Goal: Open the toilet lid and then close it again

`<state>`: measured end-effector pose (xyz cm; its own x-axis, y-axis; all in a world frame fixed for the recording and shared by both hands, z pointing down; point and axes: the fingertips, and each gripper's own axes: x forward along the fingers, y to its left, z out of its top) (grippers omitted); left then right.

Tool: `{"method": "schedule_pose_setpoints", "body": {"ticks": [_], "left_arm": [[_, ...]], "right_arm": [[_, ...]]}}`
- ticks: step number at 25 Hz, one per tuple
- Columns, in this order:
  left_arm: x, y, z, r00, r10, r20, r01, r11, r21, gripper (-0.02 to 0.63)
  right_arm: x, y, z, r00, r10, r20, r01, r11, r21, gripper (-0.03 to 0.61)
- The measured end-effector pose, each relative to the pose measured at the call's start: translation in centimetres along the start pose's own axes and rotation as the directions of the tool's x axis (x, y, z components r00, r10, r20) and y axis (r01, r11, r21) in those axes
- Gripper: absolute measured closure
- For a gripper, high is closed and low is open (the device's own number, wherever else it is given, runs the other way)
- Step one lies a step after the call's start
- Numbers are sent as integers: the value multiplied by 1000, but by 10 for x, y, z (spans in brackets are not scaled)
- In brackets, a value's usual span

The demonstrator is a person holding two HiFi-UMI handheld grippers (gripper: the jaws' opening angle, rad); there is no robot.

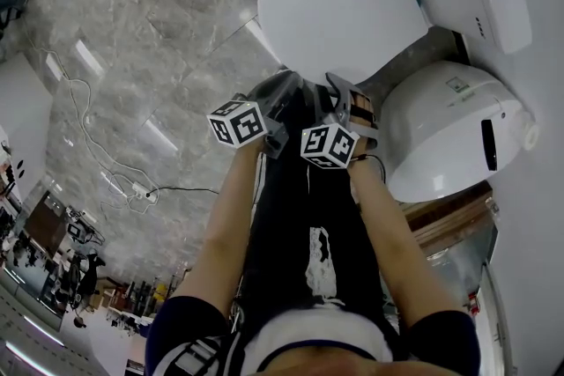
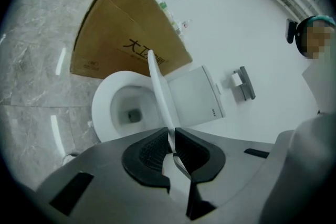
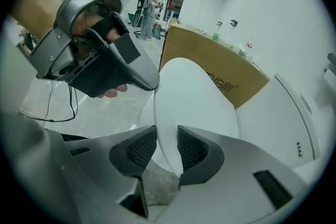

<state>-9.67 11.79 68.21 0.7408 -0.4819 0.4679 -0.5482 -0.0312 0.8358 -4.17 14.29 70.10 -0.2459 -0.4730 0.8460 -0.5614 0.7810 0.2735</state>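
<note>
While the toilet lid stands half raised above the toilet bowl, the left gripper pinches its thin rim narrowly, and the right gripper clasps the same edge with wider jaws.

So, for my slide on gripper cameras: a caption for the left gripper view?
Left claw pinching the edge of the raised toilet lid, open bowl and cardboard box beyond.
</note>
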Motion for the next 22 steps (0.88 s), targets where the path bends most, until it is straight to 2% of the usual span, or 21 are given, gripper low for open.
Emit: {"method": "schedule_pose_setpoints", "body": {"ticks": [4, 8, 15, 18, 22], "left_arm": [[-3, -22, 7, 999, -45, 7, 45, 998, 46, 568], [-7, -40, 12, 998, -54, -29, 58, 990, 129, 558], [-18, -71, 31, 996, -58, -72, 76, 957, 280, 546], [-25, -81, 33, 993, -65, -99, 93, 943, 320, 546], [-36, -98, 35, 987, -82, -140, 125, 933, 337, 546]], "right_arm": [[-15, -12, 4, 1000, 24, 9, -24, 999, 47, 462], [-29, -24, 6, 999, 42, 8, -43, 995, 95, 465], [-51, -49, 10, 997, 68, 42, -74, 983, 167, 469], [-60, -60, 11, 996, 79, 38, -86, 974, 209, 469], [-74, -78, 13, 998, 53, 21, -57, 957, 285, 476]]}}
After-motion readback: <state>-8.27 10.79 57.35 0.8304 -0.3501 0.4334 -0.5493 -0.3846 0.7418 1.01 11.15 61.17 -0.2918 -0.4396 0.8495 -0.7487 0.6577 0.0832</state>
